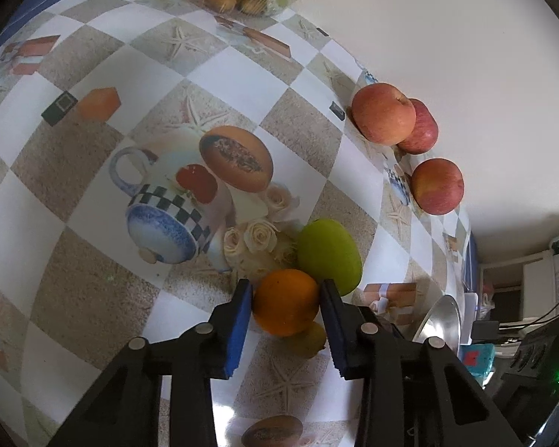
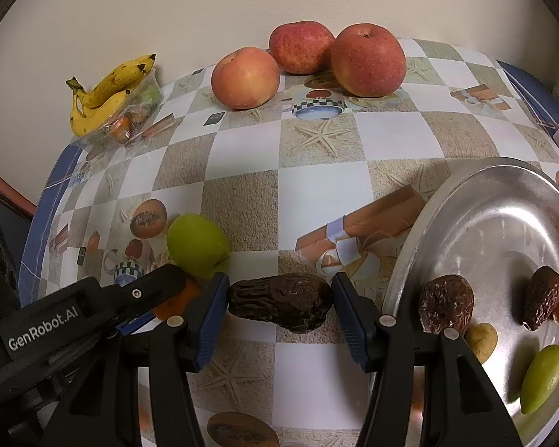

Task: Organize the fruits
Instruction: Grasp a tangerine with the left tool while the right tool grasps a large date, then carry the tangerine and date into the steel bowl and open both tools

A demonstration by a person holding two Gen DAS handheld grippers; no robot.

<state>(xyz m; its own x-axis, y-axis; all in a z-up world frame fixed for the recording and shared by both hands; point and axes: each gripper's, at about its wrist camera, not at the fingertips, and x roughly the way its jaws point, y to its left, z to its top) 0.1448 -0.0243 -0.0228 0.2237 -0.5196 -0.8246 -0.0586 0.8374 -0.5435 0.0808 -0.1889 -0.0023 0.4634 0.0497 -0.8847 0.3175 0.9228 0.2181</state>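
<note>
Left fingers (image 1: 242, 309) clench the orange (image 1: 285, 301); right fingers (image 2: 212, 309) clasp a dark date (image 2: 279, 303).

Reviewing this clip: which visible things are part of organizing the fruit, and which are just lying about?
Part of the job:
- orange, in the left tool
- dark wrinkled fruit, in the right tool
- green fruit
- metal tray
- three apples
- bananas

Lying about:
- patterned tablecloth
- cables
</note>
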